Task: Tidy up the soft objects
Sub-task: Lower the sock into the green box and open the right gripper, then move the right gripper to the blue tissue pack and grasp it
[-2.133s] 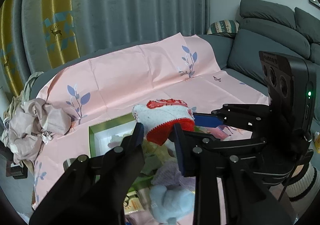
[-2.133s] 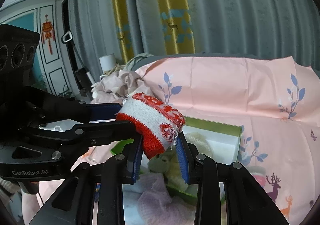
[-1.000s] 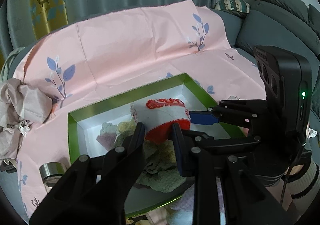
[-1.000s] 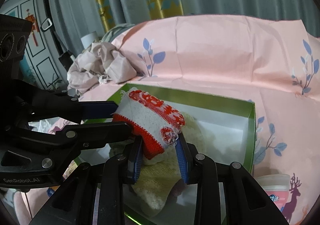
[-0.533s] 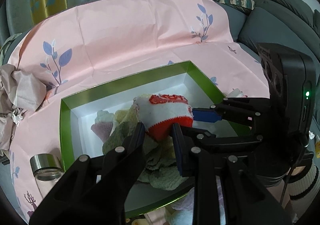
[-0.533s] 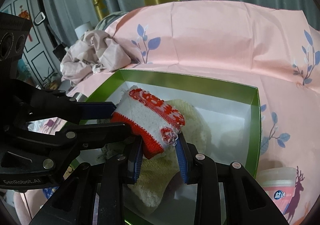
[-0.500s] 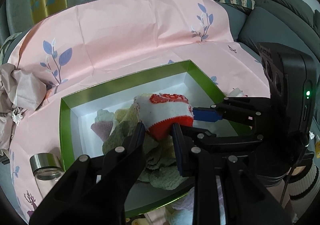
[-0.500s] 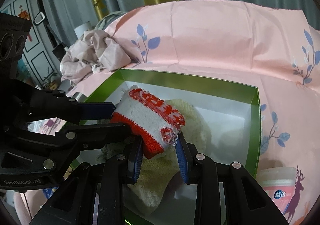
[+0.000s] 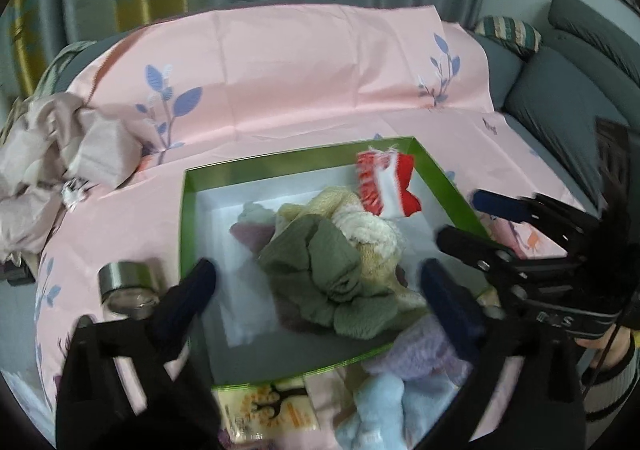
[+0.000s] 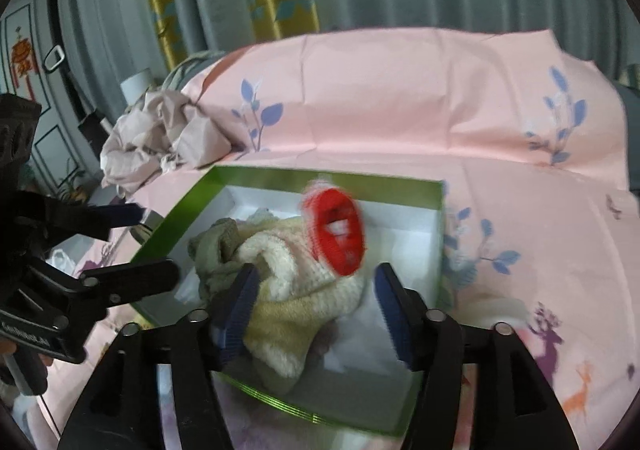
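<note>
Tumbling blurred above the far right part of the green box (image 9: 188, 218), the red and white knitted sock (image 9: 384, 186) is held by nothing: the left tongs (image 9: 316, 282) and the right tongs (image 10: 316, 290) both stand spread wide, released, with only the pile between their tips. From the left wrist view the sock sits at about 1 o'clock of the box, close to the far right corner. It looks likely to land there, yet it could strike the green rim and roll out onto the pink cloth (image 9: 304, 70), since it is loose and light. It might also bounce off the heap, which already rises near the rim.

Inside the box lie an olive green knitted piece (image 9: 332, 270) at the middle, a cream fluffy one (image 10: 296, 290) beside it toward 3 o'clock, and something mauve (image 9: 248, 234) at 10 o'clock. Outside, at 5 o'clock, pale blue (image 9: 376, 406) and lilac (image 9: 420, 354) soft things wait; a glass jar (image 9: 128, 286) stands at 8 o'clock.
</note>
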The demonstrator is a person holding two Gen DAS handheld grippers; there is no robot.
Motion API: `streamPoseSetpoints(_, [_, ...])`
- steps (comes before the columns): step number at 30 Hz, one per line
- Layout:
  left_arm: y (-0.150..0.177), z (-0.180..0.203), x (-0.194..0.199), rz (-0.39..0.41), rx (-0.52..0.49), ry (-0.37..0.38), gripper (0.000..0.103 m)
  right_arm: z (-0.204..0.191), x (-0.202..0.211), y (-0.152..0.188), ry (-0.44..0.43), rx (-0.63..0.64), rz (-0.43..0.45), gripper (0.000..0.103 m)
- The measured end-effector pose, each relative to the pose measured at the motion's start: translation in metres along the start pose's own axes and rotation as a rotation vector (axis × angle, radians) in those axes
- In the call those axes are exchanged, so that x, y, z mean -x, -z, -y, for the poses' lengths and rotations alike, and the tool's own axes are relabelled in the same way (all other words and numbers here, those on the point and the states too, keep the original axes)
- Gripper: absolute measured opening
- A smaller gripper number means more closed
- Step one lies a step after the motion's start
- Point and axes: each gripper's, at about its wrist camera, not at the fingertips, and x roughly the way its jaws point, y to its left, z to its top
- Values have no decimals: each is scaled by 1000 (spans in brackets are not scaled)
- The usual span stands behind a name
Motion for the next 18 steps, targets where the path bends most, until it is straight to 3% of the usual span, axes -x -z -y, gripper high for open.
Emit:
streamPoseSetpoints(2, [5,-3,14,14,28,5,102,-5,17,5,32,-5,22,87])
streamPoseSetpoints(10, [35,-7,64,67,96,-22,102,-24,69,25,24,-14,62,87])
streamPoseSetpoints(18, [86,-24,88,16,178,-51,102,-49,90,61,-28,15,28,87])
